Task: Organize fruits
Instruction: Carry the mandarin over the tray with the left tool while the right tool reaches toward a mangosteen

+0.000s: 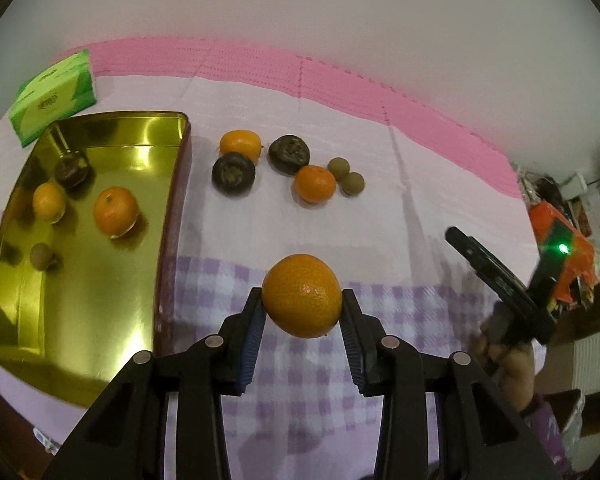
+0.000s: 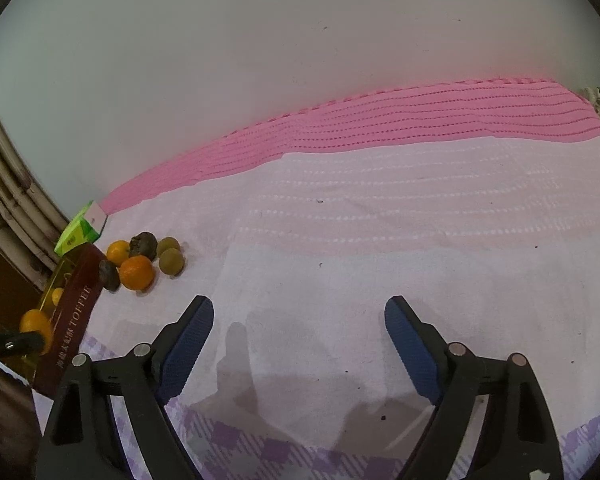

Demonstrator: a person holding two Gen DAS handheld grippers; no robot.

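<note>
A: Tangerine (image 1: 302, 295) is clamped between your left gripper (image 1: 303, 312) pads, lifted over the checked cloth (image 1: 300, 380), with the gold tin (image 1: 100, 280) at its 9 o'clock.

B: Right gripper (image 2: 299, 312) is spread wide with nothing in it. The tin's maroon side (image 2: 74, 320) reads "TOFFEE". At the tangerine's 12 o'clock, loose fruit (image 1: 288, 164) sits on the cloth. Green box (image 1: 54, 98) print is too blurry to read.
</note>
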